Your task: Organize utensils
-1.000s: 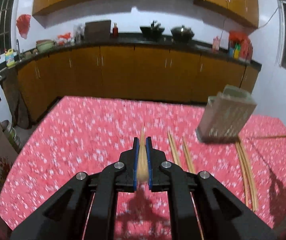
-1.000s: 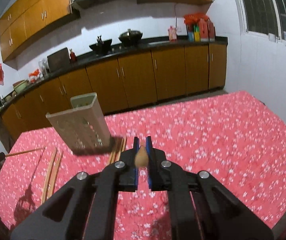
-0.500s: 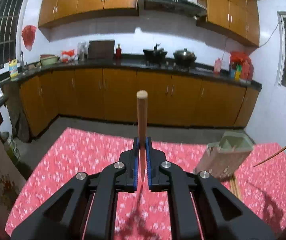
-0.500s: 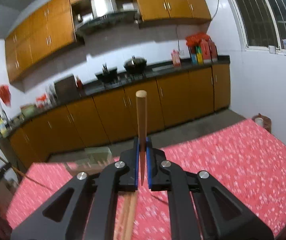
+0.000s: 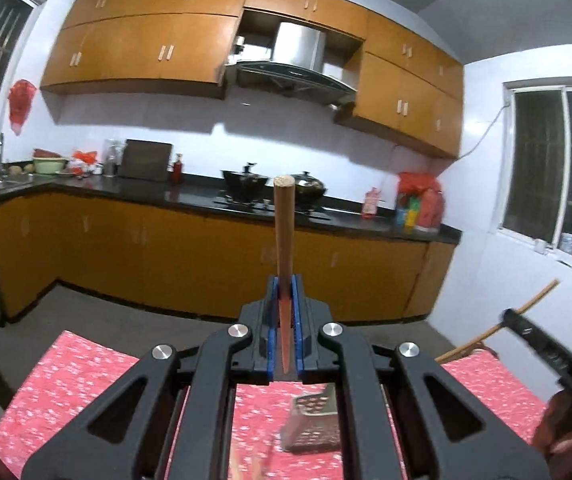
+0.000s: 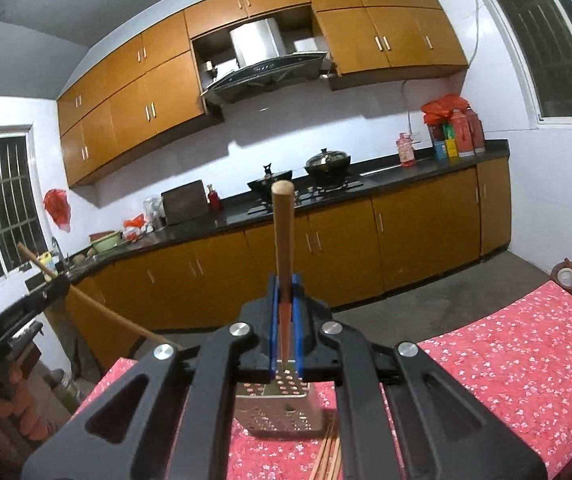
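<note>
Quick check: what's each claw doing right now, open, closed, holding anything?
Left claw: closed on a wooden chopstick, thick end pointing up.
Right claw: closed on another wooden chopstick, also upright.

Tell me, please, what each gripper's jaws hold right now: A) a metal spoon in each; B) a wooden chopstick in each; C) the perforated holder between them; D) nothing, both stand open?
B: in each wrist view a wooden chopstick is clamped between shut jaws, and the perforated holder stands on the table.
</note>
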`<state>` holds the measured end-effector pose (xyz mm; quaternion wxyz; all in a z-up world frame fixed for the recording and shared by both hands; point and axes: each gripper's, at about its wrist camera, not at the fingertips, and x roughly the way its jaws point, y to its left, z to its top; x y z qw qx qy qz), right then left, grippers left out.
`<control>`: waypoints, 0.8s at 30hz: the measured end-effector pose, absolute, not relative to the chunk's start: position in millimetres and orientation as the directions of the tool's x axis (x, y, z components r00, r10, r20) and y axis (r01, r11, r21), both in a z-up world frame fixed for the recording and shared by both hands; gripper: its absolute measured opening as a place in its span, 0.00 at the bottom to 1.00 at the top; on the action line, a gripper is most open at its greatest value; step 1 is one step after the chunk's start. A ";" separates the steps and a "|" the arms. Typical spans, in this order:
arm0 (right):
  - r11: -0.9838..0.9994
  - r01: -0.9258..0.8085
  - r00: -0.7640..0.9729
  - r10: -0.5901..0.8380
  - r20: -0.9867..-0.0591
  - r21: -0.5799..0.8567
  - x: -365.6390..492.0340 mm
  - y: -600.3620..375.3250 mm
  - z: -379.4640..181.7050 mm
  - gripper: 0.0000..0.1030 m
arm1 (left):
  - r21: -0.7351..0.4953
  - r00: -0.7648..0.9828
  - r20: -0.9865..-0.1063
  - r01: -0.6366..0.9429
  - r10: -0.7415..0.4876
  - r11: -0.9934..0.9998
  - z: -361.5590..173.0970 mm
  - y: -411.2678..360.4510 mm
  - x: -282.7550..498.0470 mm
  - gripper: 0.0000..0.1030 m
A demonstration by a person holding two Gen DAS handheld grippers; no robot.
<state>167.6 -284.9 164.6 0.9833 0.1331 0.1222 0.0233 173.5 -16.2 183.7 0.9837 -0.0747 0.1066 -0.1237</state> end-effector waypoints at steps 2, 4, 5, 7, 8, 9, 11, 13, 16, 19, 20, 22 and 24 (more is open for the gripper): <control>0.965 -0.013 0.962 0.083 -0.259 0.261 174.6 -281.3 155.7 0.07 | -0.187 0.931 -0.222 0.252 -0.291 0.949 174.7 -25.9 178.2 0.07; 0.966 -0.013 0.955 0.088 -0.284 0.259 181.8 -279.1 148.1 0.07 | -0.187 0.922 -0.245 0.259 -0.300 0.948 165.5 -31.5 182.7 0.07; 0.967 -0.012 0.953 0.088 -0.291 0.254 183.8 -277.1 145.0 0.07 | -0.183 0.917 -0.259 0.262 -0.303 0.948 159.1 -35.8 184.9 0.07; 0.972 -0.006 0.948 0.079 -0.307 0.234 190.0 -273.2 139.0 0.07 | -0.184 0.908 -0.280 0.268 -0.312 0.945 151.4 -42.3 188.9 0.07; 0.973 -0.005 0.947 0.079 -0.312 0.231 190.4 -270.5 137.0 0.07 | -0.183 0.903 -0.291 0.273 -0.317 0.945 147.1 -46.5 191.3 0.07; 0.973 -0.004 0.943 0.080 -0.324 0.229 194.5 -269.6 133.5 0.07 | -0.179 0.900 -0.298 0.275 -0.319 0.945 143.6 -49.7 191.7 0.07; 0.973 -0.001 0.937 0.081 -0.340 0.229 198.7 -266.4 127.6 0.07 | -0.170 0.895 -0.311 0.280 -0.321 0.945 137.5 -57.2 195.8 0.07; 0.974 0.001 0.931 0.082 -0.355 0.227 202.0 -263.5 121.5 0.07 | -0.161 0.891 -0.321 0.281 -0.320 0.946 131.4 -62.4 198.9 0.07; 0.975 -0.006 0.923 0.091 -0.374 0.224 204.5 -259.9 115.4 0.09 | -0.153 0.876 -0.360 0.285 -0.322 0.946 121.9 -66.4 203.5 0.07; 0.976 -0.008 0.928 0.089 -0.361 0.220 198.4 -259.4 114.8 0.12 | -0.158 0.872 -0.369 0.282 -0.322 0.946 118.0 -64.9 203.2 0.10; 0.975 -0.008 0.930 0.088 -0.356 0.221 197.0 -260.4 115.8 0.14 | -0.157 0.873 -0.368 0.279 -0.319 0.947 118.1 -64.1 202.5 0.17; 0.973 -0.006 0.935 0.088 -0.345 0.232 192.3 -263.2 118.4 0.15 | -0.161 0.878 -0.362 0.272 -0.313 0.949 118.9 -60.8 200.2 0.30; 0.971 -0.006 0.939 0.088 -0.334 0.240 187.2 -267.1 120.8 0.16 | -0.168 0.883 -0.349 0.269 -0.313 0.948 122.5 -57.1 196.1 0.31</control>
